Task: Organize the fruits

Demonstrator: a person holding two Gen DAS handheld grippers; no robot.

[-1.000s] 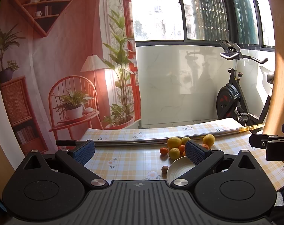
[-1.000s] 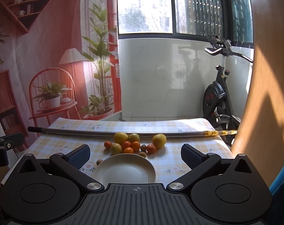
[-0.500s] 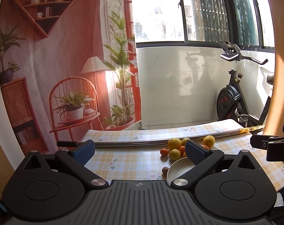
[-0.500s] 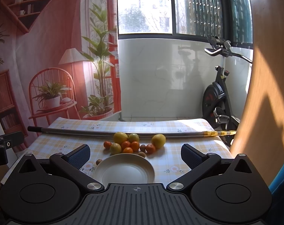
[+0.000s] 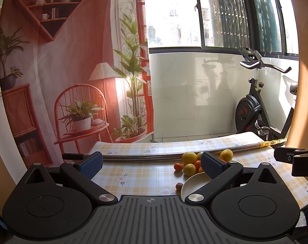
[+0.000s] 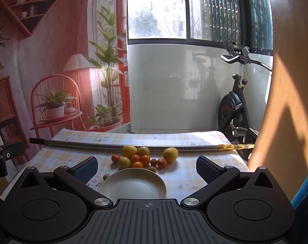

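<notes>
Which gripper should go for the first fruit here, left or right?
Right, probably. The right gripper is open and faces the plate and fruit pile squarely between its fingers. The left gripper, also open, sits off to the side, with the fruit behind its right finger.

Checked-cloth table bears a plate (empty), fruits, metal pole.

Only a single white letter "D" reads, on my right gripper body, right of the plate.
</notes>
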